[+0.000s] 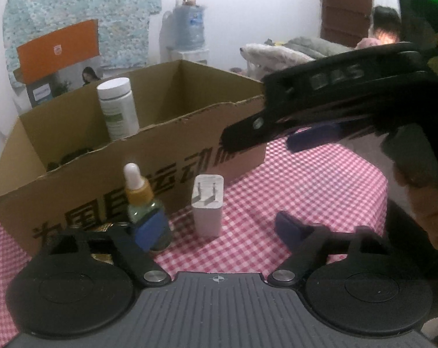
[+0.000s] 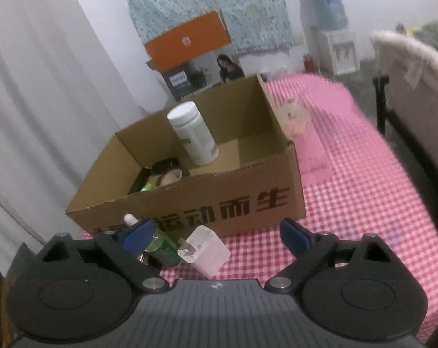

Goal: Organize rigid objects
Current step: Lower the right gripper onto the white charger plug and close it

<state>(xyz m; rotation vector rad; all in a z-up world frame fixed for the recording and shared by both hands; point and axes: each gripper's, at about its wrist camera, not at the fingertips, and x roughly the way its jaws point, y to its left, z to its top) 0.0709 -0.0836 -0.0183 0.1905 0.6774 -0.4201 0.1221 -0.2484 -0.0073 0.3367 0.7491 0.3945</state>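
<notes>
An open cardboard box point(image 1: 190, 150) point(image 2: 247, 200) stands on the checked tablecloth. Inside it stand a white bottle point(image 1: 117, 108) point(image 2: 194, 133) and some dark items point(image 2: 161, 171). In front of the box stand a green dropper bottle point(image 1: 145, 206) point(image 2: 161, 246) and a white charger plug point(image 1: 207, 208) point(image 2: 205, 250). My left gripper point(image 1: 220, 227) is open and empty, with the plug between its fingers and the dropper at its left pad. My right gripper point(image 2: 217, 233) is open and empty above the plug; it also shows in the left wrist view point(image 1: 314, 136).
A pink figurine point(image 2: 297, 119) stands beside the box's right wall. An orange and grey carton point(image 2: 195, 58) stands behind the box. A chair point(image 2: 407, 87) is at the right of the table. A water dispenser point(image 2: 329, 23) stands at the back wall.
</notes>
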